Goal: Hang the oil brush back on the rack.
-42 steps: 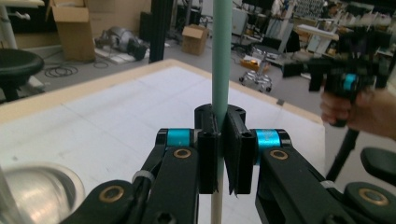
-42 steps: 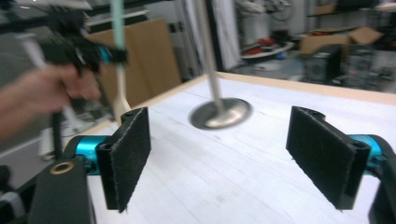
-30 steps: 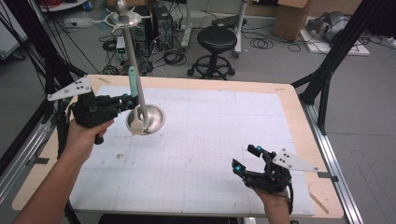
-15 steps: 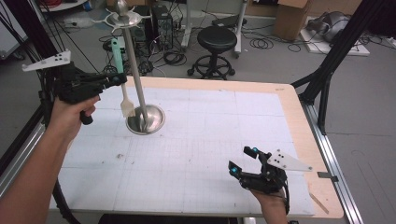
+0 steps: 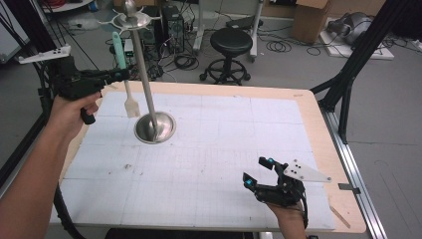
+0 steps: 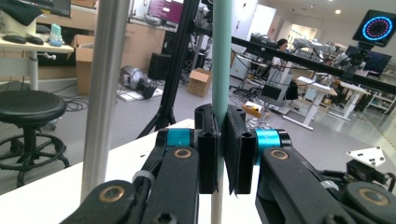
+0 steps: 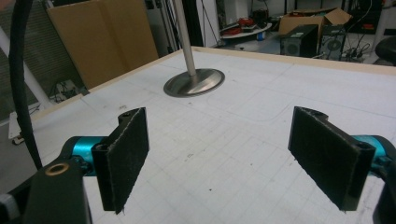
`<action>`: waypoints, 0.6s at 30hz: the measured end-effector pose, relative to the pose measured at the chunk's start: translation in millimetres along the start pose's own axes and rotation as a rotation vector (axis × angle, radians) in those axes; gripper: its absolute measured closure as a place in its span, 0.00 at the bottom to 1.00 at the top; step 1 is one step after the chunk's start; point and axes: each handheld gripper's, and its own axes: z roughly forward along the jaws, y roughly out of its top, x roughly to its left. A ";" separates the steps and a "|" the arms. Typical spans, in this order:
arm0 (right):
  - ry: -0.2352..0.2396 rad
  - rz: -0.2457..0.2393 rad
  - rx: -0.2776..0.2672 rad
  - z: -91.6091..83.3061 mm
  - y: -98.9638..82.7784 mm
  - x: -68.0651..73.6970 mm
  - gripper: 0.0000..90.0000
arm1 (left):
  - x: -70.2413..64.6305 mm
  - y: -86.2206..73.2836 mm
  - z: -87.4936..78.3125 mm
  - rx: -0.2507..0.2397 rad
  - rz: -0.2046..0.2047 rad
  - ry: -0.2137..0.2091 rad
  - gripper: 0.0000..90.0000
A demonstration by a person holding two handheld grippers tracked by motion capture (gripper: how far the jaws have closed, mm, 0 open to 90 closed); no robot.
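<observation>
High view: left claw [image 5: 122, 74] at far left, above the worktop [image 5: 209, 149], clamps a spatula [image 5: 124, 74] w/ mint-green handle, upright, blade down, just left of the steel stand [image 5: 149, 99]. Right claw [image 5: 259, 174] near right, low over worktop, jaws wide, nothing between.

Left gripper view: pads shut on the green handle [image 6: 222, 56]; stand pole [image 6: 105, 93] just beside.

Right gripper view: right claw [image 7: 219, 154] wide apart; stand base [image 7: 194, 82] far ahead.

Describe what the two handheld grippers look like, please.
Both are black two-jaw tools. The left gripper and right gripper each carry a pale grey three-cornered plate with dark dots, teal collars behind flat black padded jaws, brass-coloured pivot pins and a trailing black cable. Forearms are bare, no sleeves.
</observation>
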 end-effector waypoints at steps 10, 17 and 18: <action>0.009 0.002 0.014 1.9 -2.6 -0.3 0.22 | 3.3 3.0 7.1 0.026 -0.017 -0.003 0.93; 0.012 0.002 0.015 1.7 -3.0 -0.1 0.22 | 2.1 1.5 10.9 0.045 -0.019 -0.017 0.94; 0.011 0.003 0.015 1.7 -3.2 -0.1 0.22 | 1.9 1.2 11.8 0.042 -0.025 -0.021 0.94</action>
